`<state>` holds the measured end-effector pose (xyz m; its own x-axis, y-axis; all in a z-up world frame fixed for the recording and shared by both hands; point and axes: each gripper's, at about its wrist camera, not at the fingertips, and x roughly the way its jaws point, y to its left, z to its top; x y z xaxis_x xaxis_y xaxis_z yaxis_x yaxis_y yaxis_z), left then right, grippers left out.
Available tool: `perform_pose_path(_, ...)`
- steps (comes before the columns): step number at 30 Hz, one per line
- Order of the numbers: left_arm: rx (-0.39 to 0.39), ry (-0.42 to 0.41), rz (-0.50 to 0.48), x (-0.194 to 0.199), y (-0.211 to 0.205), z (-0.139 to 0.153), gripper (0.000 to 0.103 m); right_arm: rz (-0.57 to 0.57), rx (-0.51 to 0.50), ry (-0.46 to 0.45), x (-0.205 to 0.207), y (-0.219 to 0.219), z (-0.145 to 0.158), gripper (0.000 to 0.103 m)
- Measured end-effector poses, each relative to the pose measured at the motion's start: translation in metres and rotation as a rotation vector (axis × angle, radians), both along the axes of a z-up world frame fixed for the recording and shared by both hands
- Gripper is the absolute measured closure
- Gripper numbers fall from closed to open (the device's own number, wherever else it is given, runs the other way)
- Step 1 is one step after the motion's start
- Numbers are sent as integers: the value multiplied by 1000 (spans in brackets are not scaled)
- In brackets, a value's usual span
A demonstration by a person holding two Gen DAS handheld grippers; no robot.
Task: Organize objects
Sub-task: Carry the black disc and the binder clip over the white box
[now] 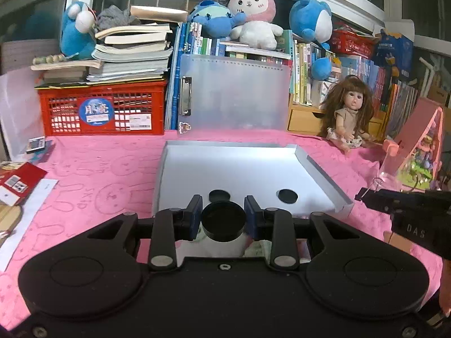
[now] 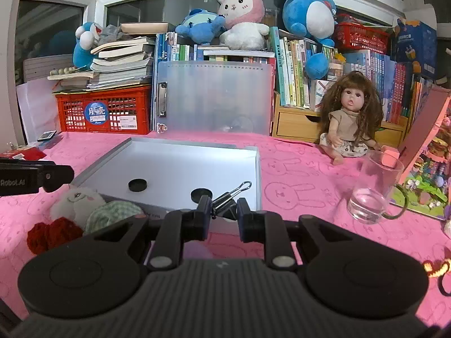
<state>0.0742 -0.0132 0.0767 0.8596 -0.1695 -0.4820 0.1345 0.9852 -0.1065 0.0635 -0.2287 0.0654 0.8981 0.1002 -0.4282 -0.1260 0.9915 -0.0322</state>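
My left gripper [image 1: 223, 206] is shut on a black round disc [image 1: 222, 222], held just short of the near edge of a white tray [image 1: 324, 177]. Two more black discs [image 1: 219, 195] [image 1: 287, 196] lie in the tray. In the right wrist view my right gripper [image 2: 224, 205] is shut on a black binder clip [image 2: 225, 201] whose wire handles stick up over the tray's [image 2: 258, 174] near right corner. The right gripper [image 1: 366, 198] also shows at the right of the left wrist view, and the left gripper [image 2: 56, 177] at the left of the right wrist view.
A small plush bunny [image 2: 77, 198], a green checked cloth piece [image 2: 112, 214] and red yarn [image 2: 49, 235] lie left of the tray's front. A clear glass mug [image 2: 372, 188] and a doll [image 2: 349, 121] stand to the right. A red crate [image 1: 101, 108], books and plush toys line the back.
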Motion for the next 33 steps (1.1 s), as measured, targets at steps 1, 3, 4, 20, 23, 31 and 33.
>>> perform_pose_path(1, -5, 3, -2, 6, 0, 1, 73, -1, 2, -1, 3, 0, 1, 80)
perform_pose_path(3, -14, 6, -5, 18, 0, 3, 73, 0, 6, -2, 9, -2, 3, 80)
perform_pose_path(4, -20, 9, -7, 24, 1, 4, 73, 1, 8, -3, 13, -2, 4, 80)
perform_pose_path(20, -114, 131, -22, 131, 5, -7, 73, 68, 120, 98, 92, -2, 5, 80)
perform_pose_path(23, -109, 149, -12, 150, 2, -12, 73, 84, 157, 132, 110, -2, 2, 80)
perform_pose_path(31, -107, 241, 33, 201, 1, -38, 73, 93, 262, 212, 155, -6, -13, 80)
perform_pose_path(33, -107, 254, 44, 208, 1, -44, 73, 84, 277, 235, 163, -7, -19, 80)
